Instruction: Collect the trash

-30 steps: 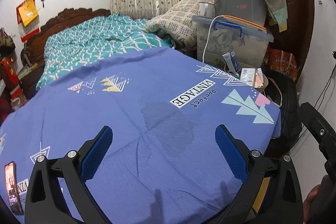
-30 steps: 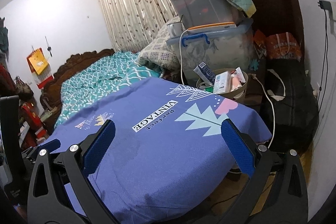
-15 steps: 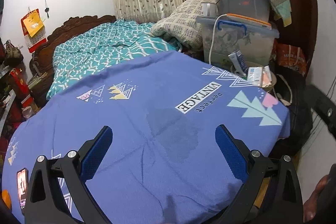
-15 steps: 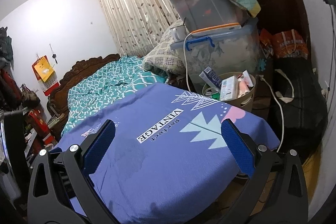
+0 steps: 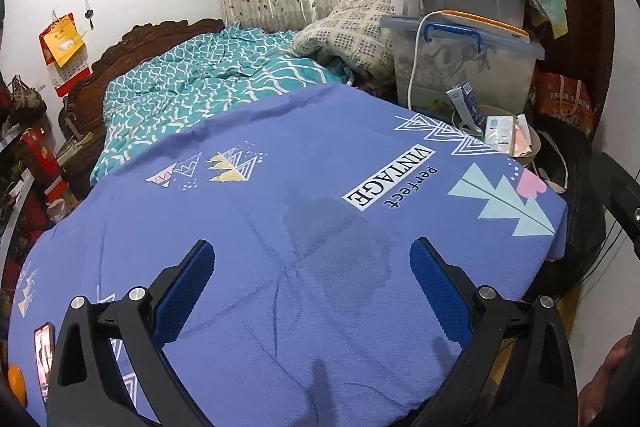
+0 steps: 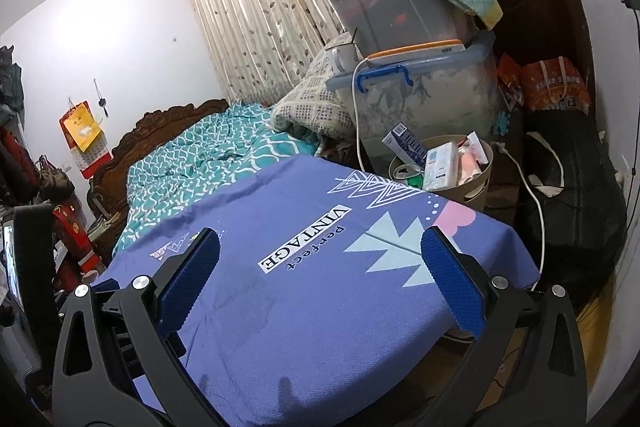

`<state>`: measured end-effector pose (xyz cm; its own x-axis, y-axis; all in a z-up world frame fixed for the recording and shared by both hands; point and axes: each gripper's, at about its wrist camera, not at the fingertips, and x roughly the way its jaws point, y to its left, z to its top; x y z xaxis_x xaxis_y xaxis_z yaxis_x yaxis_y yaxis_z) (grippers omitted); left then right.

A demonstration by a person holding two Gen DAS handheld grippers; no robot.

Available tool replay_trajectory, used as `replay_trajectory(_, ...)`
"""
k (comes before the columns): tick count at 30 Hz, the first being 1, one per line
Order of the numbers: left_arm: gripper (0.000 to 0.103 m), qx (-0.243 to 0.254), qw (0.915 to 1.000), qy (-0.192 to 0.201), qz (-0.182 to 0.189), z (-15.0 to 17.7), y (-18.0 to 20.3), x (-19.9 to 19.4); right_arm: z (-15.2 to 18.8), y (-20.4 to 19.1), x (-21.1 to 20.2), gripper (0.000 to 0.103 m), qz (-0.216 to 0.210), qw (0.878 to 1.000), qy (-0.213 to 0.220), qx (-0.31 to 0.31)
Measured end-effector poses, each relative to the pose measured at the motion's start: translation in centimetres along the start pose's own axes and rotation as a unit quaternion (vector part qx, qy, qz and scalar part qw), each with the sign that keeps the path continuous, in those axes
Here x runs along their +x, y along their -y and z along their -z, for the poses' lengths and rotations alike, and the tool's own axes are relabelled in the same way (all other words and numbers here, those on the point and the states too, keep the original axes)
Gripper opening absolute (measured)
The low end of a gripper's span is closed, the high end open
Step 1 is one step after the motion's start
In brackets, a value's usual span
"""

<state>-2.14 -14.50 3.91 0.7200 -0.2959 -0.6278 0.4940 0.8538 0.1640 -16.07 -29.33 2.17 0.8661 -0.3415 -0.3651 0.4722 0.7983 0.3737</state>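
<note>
Blue cloth-covered surface [image 5: 280, 227]: broad and bare from 6 to 12 o'clock, passable throughout; a phone [image 5: 43, 351] and an orange object [image 5: 16, 383] lie at its 8 o'clock edge. Beige waste basket [image 6: 464, 183], filled with packaging, stands just beyond the 1 o'clock corner. Stacked storage bins [image 6: 424, 95], a white cable [image 6: 356, 115] and a black bag [image 6: 572, 187] crowd the ground behind and beside it.

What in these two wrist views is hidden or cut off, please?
- Trash bin: its base sits behind the blue tablecloth in both views.
- Phone: cut off by the left gripper frame in the left view.
- Orange object: clipped by the fisheye edge; identity unclear.
</note>
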Motion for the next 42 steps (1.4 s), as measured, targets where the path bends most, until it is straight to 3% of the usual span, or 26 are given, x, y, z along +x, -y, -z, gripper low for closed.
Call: replay_trajectory(42,0.094,0.011,0.9998,-0.018,-0.006,1.0,0.5,1.1,0.6,1.0,-0.2,0.100,0.004,1.000,-0.003,0.017)
